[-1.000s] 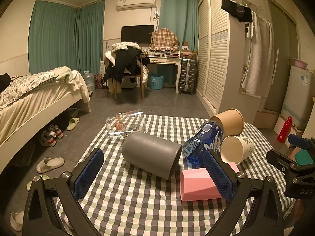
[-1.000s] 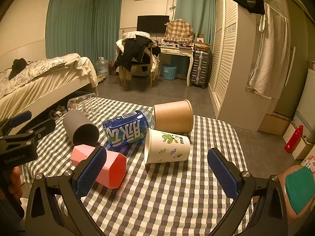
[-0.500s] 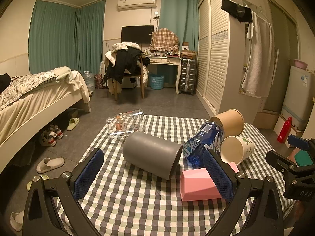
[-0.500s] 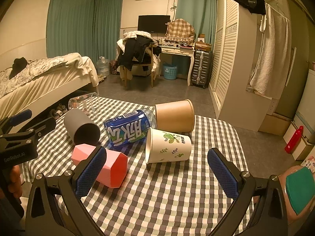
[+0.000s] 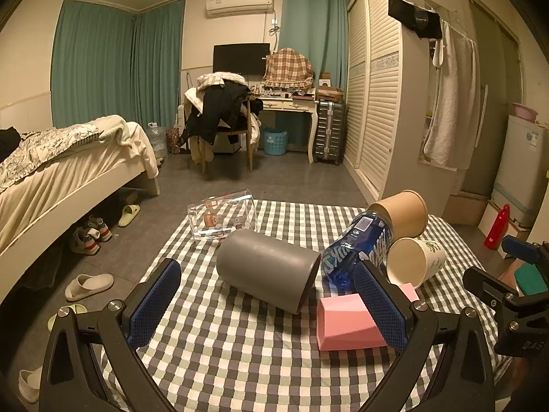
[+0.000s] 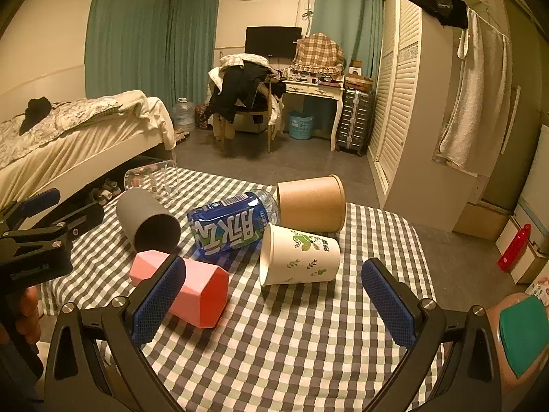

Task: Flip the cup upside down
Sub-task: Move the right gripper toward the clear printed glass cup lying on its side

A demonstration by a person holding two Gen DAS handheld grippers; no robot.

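A worktop (image 6: 308, 343) covered in a grey, green and white checked cloth holds a cluster of tipped-over things, seen from two handheld grippers in a dim bedroom. The landmark is a blue bottle (image 6: 230, 228) lying on its side near the middle. Touching its neck end, on the far side, a brown paper cup (image 6: 310, 203) lies on its side. Just in front of the bottle, a white paper cup (image 6: 298, 256) printed with green leaves also lies on its side, its open mouth turned toward the bottle. To the left of the bottle lies a grey cup (image 6: 147, 219), again on its side, dark mouth facing the right wrist camera. Beyond the grey cup, at the far left corner of the cloth, a clear glass mug (image 6: 152, 178) lies tipped. In front of the bottle and left of the white cup rests a pink block (image 6: 192, 288). The right gripper (image 6: 274, 302) hovers above the near part of the cloth, jaws spread wide and holding nothing, with the white cup framed between them farther off. The left gripper (image 5: 271, 305) hovers to the left of the bottle, jaws likewise wide apart and empty, the grey cup (image 5: 267, 271) lying beyond them.
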